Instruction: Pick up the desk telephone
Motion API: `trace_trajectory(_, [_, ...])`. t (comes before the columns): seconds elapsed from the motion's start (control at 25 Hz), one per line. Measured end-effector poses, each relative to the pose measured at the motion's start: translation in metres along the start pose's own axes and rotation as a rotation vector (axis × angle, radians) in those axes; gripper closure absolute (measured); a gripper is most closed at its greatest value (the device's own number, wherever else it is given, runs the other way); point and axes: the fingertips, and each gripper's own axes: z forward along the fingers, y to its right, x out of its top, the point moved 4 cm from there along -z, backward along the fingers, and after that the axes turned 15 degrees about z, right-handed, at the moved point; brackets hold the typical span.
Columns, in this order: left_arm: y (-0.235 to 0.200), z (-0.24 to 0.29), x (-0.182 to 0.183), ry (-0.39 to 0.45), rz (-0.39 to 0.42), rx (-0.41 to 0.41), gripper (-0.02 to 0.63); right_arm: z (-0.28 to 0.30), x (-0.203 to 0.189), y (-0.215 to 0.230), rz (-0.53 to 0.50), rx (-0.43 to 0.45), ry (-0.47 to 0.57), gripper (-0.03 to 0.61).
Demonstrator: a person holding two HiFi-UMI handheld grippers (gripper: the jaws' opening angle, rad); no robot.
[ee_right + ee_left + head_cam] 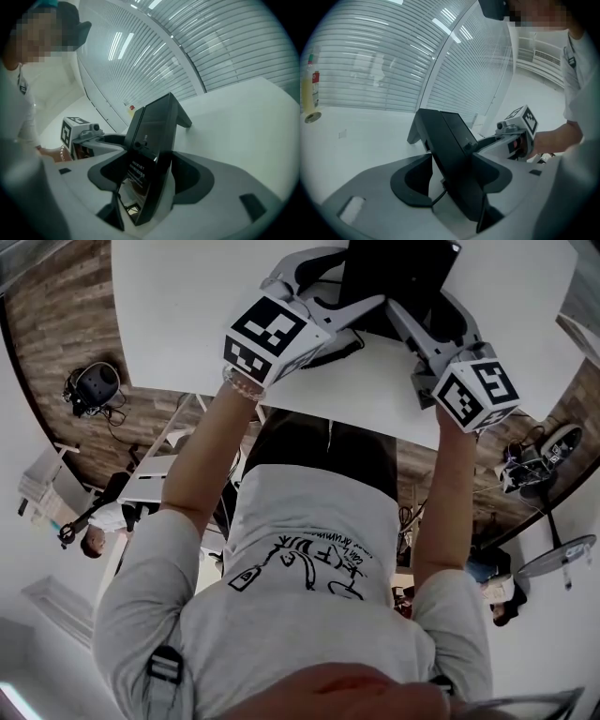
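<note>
desk telephone (394, 277) between left gripper (452, 178), right gripper (150, 178), fingers (412, 185) apart

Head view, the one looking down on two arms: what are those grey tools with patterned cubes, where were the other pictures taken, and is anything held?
A person holds two hand tools, each with two jaws; the patterned cubes belong to the tools. The head view comes from a camera worn on the person's head. The other two come from cameras on the left gripper and the right gripper, each looking along its own jaws. A black telephone stands on the white table. Both pairs of jaws are open with the telephone between them, one from each side, but not squeezing it, so nothing is held yet.
</note>
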Motion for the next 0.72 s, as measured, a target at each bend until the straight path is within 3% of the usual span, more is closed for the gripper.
trace_trajectory(0.4, [0.002, 0.003, 0.008, 0.081, -0.107, 0.019, 0.356, -0.004, 0.002, 0.005, 0.145, -0.016, 0.060, 0.348])
trace_trajectory(0.72, [0.006, 0.002, 0.015, 0.131, -0.191, 0.040, 0.368, -0.014, -0.001, 0.000, 0.190, -0.034, 0.085, 0.368])
